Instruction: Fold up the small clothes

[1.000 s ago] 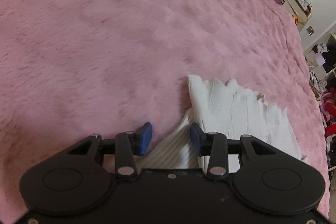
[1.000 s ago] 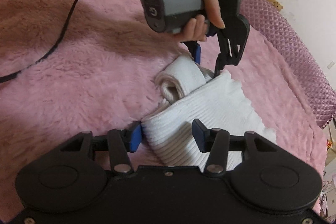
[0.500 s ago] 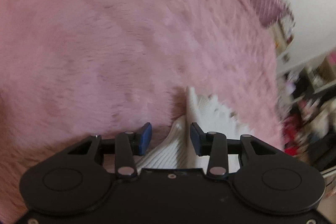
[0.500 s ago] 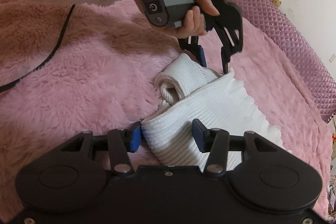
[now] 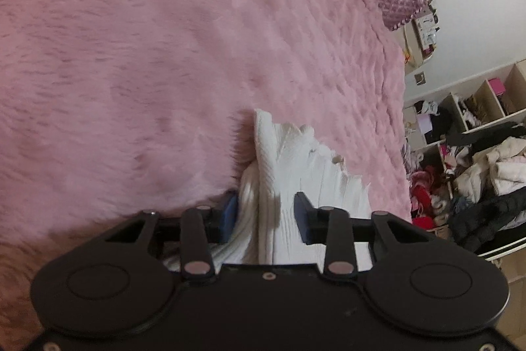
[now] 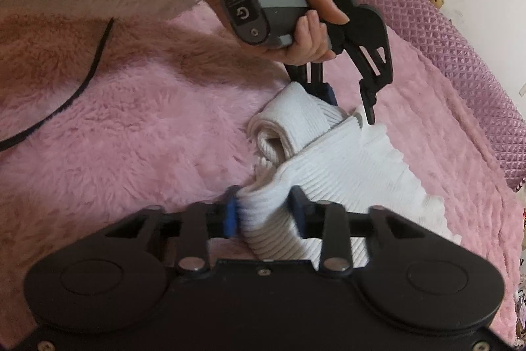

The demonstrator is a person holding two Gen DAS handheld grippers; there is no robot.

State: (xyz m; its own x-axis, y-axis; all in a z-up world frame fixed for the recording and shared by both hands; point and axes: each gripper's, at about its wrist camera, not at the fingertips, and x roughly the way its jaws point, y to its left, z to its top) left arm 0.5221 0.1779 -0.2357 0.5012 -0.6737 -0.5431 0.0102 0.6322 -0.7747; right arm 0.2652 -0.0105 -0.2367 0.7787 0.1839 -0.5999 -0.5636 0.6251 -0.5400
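Garment: we see the white ribbed knit (image 6: 345, 163) lying partly rolled on the pink fluffy bed cover (image 6: 148, 127); our right gripper (image 6: 264, 214) has clamped a bunched fold at its near edge. Left gripper (image 5: 264, 213) straddles the far end with fingers spread, fabric between them unpinched; left hand (image 6: 296, 5) holds its handle.

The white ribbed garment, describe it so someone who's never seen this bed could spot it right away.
Start from the pink fluffy blanket that covers the bed. Near the middle lies the white garment, ribbed knit with a wavy frilled edge and one end rolled up. It is the only white cloth on the blanket, and the left tool and right tool both have it between their fingers.
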